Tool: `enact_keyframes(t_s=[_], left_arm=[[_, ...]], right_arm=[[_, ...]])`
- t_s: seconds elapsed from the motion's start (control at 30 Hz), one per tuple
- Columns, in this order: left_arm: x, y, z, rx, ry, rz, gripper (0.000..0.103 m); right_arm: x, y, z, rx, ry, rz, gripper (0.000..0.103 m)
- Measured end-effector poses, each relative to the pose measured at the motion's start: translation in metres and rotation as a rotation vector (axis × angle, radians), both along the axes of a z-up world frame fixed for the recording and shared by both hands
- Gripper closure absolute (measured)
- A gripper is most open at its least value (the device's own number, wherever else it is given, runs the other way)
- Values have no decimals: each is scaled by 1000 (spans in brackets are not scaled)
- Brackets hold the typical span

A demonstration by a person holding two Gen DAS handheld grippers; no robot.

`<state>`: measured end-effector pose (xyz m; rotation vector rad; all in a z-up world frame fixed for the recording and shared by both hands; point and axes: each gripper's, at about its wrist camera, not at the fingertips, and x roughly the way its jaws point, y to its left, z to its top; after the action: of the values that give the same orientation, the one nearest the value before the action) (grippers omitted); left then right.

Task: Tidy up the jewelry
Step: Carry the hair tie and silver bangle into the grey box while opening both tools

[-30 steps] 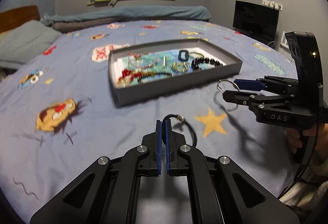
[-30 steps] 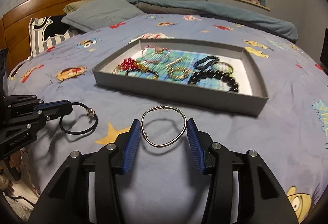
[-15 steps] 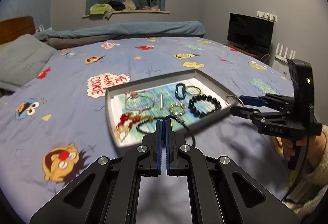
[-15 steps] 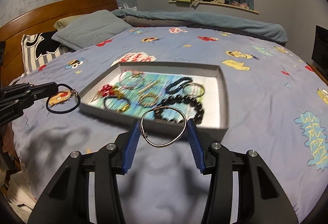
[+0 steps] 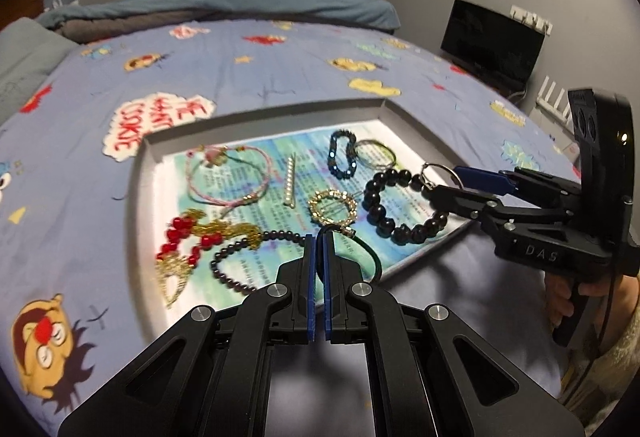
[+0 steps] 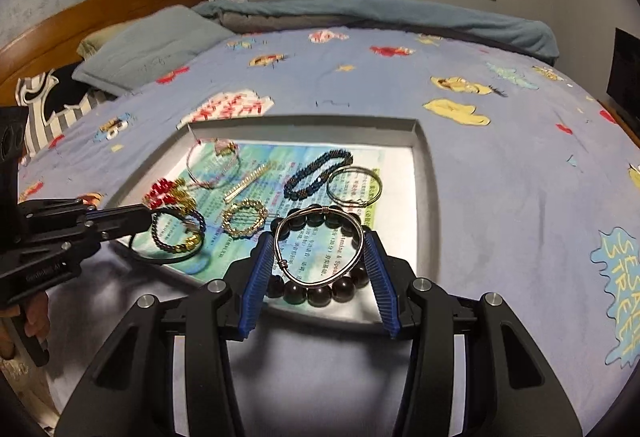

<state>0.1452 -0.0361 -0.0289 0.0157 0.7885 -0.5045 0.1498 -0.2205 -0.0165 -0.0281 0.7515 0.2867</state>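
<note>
Hovering over the grey tray (image 6: 425, 173), both grippers are carrying pieces in for drop-off. The right gripper (image 6: 319, 264) is bracing a silver wire bangle (image 6: 319, 246) flat between its spread blue pads, above the black bead bracelet (image 6: 320, 291) at the tray's 6 o'clock edge. The left gripper (image 5: 318, 249), jaws pressed together, is pinching a black cord bracelet (image 5: 366, 251) so its loop is dangling toward 2 o'clock, clear of the gold ring bracelet (image 5: 333, 206).

Shiny metal bangle (image 6: 319, 246), glossy dark bead bracelet (image 5: 400, 203), matt grey cardboard tray (image 6: 424, 141), cotton bedsheet (image 6: 500, 173)
</note>
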Motion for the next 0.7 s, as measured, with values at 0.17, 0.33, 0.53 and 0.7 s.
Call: enact_keyframes(t_s=[0.17, 0.33, 0.53, 0.7], left_arm=[[12, -12, -10, 39, 25, -14, 99], [19, -16, -19, 49, 47, -18, 99], [20, -19, -18, 78, 40, -23, 99], [21, -17, -19, 106, 43, -13, 99]], right_arm=[[14, 10, -10, -23, 76, -8, 56], [18, 13, -14, -34, 98, -3, 56], [25, 17, -18, -53, 135, 4, 56], [29, 18, -19, -59, 168, 11, 56]])
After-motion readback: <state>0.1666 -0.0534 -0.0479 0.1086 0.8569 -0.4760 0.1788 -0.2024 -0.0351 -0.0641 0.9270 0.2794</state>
